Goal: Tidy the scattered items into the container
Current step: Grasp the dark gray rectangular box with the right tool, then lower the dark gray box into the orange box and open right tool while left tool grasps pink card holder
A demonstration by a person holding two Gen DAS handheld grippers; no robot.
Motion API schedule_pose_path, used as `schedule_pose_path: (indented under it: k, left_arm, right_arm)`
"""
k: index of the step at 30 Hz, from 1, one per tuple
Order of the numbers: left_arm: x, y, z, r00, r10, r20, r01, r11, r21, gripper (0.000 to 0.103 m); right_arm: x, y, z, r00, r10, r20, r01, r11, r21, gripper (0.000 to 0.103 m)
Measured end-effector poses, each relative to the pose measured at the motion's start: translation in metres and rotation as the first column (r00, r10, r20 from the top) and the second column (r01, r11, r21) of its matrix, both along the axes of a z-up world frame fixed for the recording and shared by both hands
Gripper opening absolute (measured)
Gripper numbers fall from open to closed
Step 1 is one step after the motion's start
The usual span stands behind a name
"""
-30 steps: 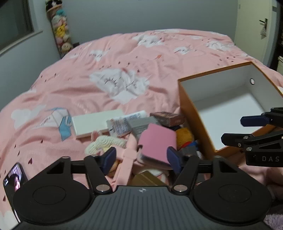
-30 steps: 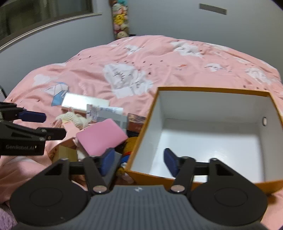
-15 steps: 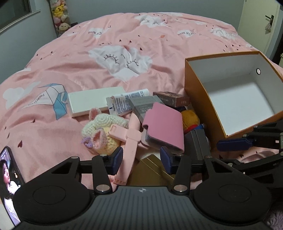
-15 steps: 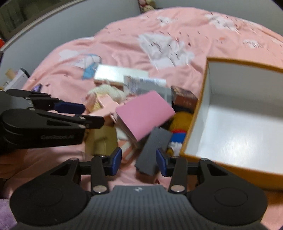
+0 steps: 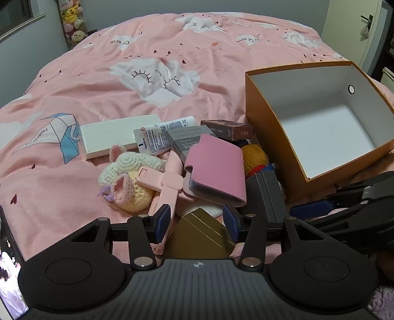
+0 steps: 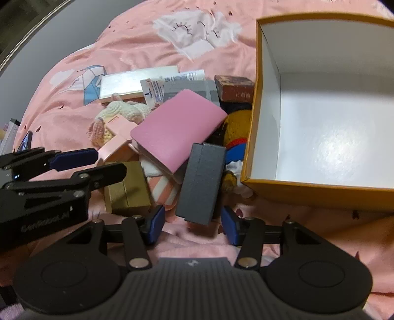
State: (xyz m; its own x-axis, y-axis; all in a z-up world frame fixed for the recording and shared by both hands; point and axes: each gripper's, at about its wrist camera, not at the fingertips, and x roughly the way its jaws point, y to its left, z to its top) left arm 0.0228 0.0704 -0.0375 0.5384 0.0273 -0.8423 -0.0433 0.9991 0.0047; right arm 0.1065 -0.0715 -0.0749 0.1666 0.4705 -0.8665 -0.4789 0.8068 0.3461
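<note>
From my left wrist view I see plush toys [image 5: 71,22] by the wall and a door handle [image 5: 367,18], both far behind the orange box [image 5: 268,137]; the right view lacks them. The left gripper [image 5: 197,222] stands half wide around a shiny gold box [image 5: 199,233], pads apart from it. The right gripper [image 6: 192,225] is opening, with the matte dark grey case [image 6: 202,182] between its pads. The case's long axis runs away from me, just left of the orange box.
</note>
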Motion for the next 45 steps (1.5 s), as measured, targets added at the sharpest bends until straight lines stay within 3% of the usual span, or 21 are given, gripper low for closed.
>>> schedule_pose_path:
  k: [5, 8, 14, 20, 27, 32, 36, 40, 45]
  left_arm:
    - [0.005, 0.002, -0.002, 1.0, 0.01, -0.008, -0.01, 1.0, -0.012, 0.055]
    - [0.006, 0.003, -0.003, 1.0, 0.014, -0.011, -0.015, 1.0, -0.02, 0.055]
    - [0.007, 0.006, -0.001, 1.0, 0.021, -0.01, -0.022, 0.999, -0.044, 0.055]
    - [0.018, 0.019, 0.009, 0.999, 0.054, -0.008, -0.055, 0.993, -0.109, 0.055]
    - [0.038, 0.027, 0.013, 0.999, 0.042, -0.033, -0.046, 0.988, -0.144, 0.055]
    - [0.059, 0.027, 0.008, 0.998, 0.006, -0.064, -0.015, 0.99, -0.143, 0.055]
    - [0.076, 0.025, 0.001, 0.996, -0.009, -0.088, -0.001, 0.993, -0.119, 0.055]
    - [0.091, 0.024, -0.009, 0.992, -0.023, -0.123, 0.008, 0.992, -0.124, 0.055]
    - [0.104, 0.018, -0.022, 0.986, -0.026, -0.164, 0.006, 0.993, -0.118, 0.055]
  right_arm:
    - [0.011, 0.001, -0.008, 0.998, -0.034, -0.05, 0.035, 0.999, 0.018, 0.053]
    - [0.014, 0.004, -0.013, 0.997, -0.038, -0.067, 0.039, 0.999, 0.019, 0.041]
    - [0.01, 0.004, -0.009, 0.999, -0.021, -0.028, 0.021, 1.0, 0.014, 0.04]
    - [-0.001, -0.011, 0.027, 0.995, 0.011, 0.095, -0.013, 1.0, 0.021, 0.038]
    - [-0.009, -0.027, 0.08, 0.967, 0.048, 0.249, -0.059, 0.998, 0.037, 0.037]
    - [0.002, -0.046, 0.116, 0.961, -0.008, 0.277, -0.031, 0.99, 0.139, 0.037]
    - [0.012, -0.059, 0.138, 0.924, -0.09, 0.372, 0.03, 0.986, 0.164, 0.037]
    - [0.035, -0.07, 0.13, 0.907, -0.159, 0.39, 0.118, 0.985, 0.128, 0.037]
    - [0.062, -0.075, 0.093, 0.918, -0.206, 0.34, 0.195, 0.979, 0.065, 0.037]
